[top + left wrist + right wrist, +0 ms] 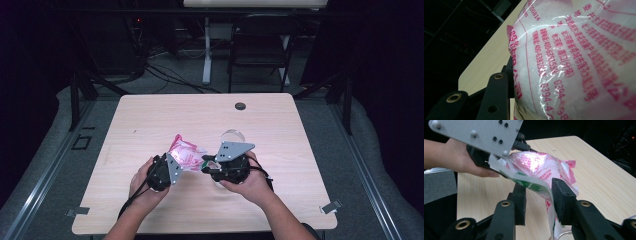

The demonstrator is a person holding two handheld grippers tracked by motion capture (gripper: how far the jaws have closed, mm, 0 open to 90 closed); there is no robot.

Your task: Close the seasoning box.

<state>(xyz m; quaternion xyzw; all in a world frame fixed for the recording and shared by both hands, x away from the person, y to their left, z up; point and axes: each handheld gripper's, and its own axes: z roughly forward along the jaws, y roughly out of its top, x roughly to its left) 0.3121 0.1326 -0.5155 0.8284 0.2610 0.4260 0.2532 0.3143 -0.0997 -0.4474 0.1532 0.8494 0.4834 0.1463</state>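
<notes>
The left tool held the soft, clear plastic bag with pink writing and white fluffy stuff inside. Its jaws were partly closed and pressed into the bag's fat side, as the left tool's own view showed with the bag bulging right against one black jaw. The bag was up in the air, above the middle of the pale wooden surface, a bit nearer the front edge where the person stood.

The right tool met the bag from the other side. Its jaws were about half open, with the thin, flat end of the bag hanging between them. One pad seemed to touch the film, but I could not tell if they pinched it.

The bag looked very light and squashy. The plastic was shiny and crinkly, so it could slip or tear. The fat middle was good for holding. The flat end was good for pulling open, if pinched firmly.

Just behind the right tool, a clear round glass stood on the surface.
</notes>
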